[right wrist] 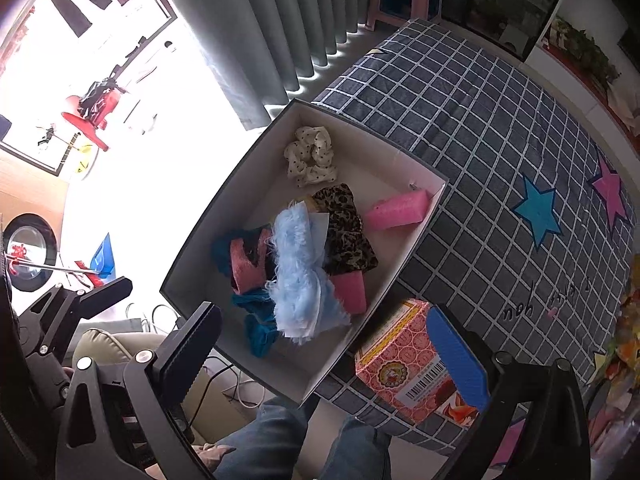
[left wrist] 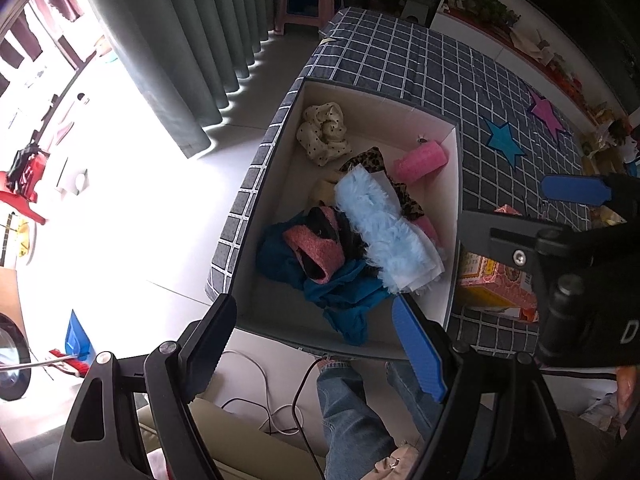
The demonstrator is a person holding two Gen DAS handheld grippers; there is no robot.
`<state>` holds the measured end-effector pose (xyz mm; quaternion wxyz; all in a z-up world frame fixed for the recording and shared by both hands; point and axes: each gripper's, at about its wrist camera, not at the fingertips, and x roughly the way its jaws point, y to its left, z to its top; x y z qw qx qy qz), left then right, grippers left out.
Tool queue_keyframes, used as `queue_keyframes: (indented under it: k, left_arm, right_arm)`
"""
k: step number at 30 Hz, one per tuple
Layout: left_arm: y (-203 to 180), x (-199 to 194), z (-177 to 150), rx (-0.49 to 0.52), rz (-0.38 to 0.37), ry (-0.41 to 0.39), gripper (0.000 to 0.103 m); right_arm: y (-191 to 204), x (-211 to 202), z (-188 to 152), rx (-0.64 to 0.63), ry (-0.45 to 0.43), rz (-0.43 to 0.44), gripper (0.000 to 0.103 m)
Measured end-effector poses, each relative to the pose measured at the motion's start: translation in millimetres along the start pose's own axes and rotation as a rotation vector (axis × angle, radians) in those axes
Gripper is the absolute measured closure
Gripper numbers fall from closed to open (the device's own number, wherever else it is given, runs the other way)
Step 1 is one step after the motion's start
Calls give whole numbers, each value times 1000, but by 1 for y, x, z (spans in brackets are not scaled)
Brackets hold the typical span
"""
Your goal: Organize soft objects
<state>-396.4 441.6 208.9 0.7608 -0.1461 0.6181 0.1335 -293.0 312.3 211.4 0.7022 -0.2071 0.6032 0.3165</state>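
Both claws hang above the near end of an open box, pointing steeply down. Left gripper point(left wrist: 320, 344) has its jaws spread wide with nothing between them, one black finger over the box's near-left corner and one blue-padded finger point(left wrist: 418, 354) over the near rim. Right gripper point(right wrist: 324, 352) is likewise spread wide and empty; its blue pad point(right wrist: 458, 356) sits in front of a pink patterned carton point(right wrist: 400, 364) that lies on the checked cloth just right of the box.

Inside the white-walled box point(right wrist: 224, 216), the soft things are piled toward the near end. A fluffy light-blue piece point(left wrist: 376, 224) lies on top, over a leopard-print fabric point(right wrist: 346, 232). Left of it are a pink knitted band point(left wrist: 312, 248) wrapped around something black, and crumpled teal cloth point(left wrist: 340, 296) at the near side. A cream polka-dot scrunchie point(left wrist: 324, 132) rests alone at the far end, and a pink foam roller point(left wrist: 420, 162) lies against the right wall.

The box stands on a grid-patterned dark tablecloth point(right wrist: 480, 128), at its left edge. Farther right on the cloth are a blue star point(right wrist: 536, 212) and a pink star point(right wrist: 610, 192). The person's jeans point(left wrist: 352, 412) show below the box.
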Motion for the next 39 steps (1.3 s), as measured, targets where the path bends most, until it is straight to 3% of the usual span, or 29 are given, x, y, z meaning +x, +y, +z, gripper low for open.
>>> queue_keyframes:
  k: [18, 35, 39]
  left_arm:
    - [-2, 1, -2, 29, 2, 2, 20]
    - [4, 12, -4, 1, 4, 65, 20]
    - [8, 7, -4, -27, -37, 26, 20]
  right_arm:
    - [2, 1, -1, 0, 4, -3, 0]
    - [5, 16, 2, -8, 30, 6, 0]
    - [3, 18, 3, -8, 33, 1, 0]
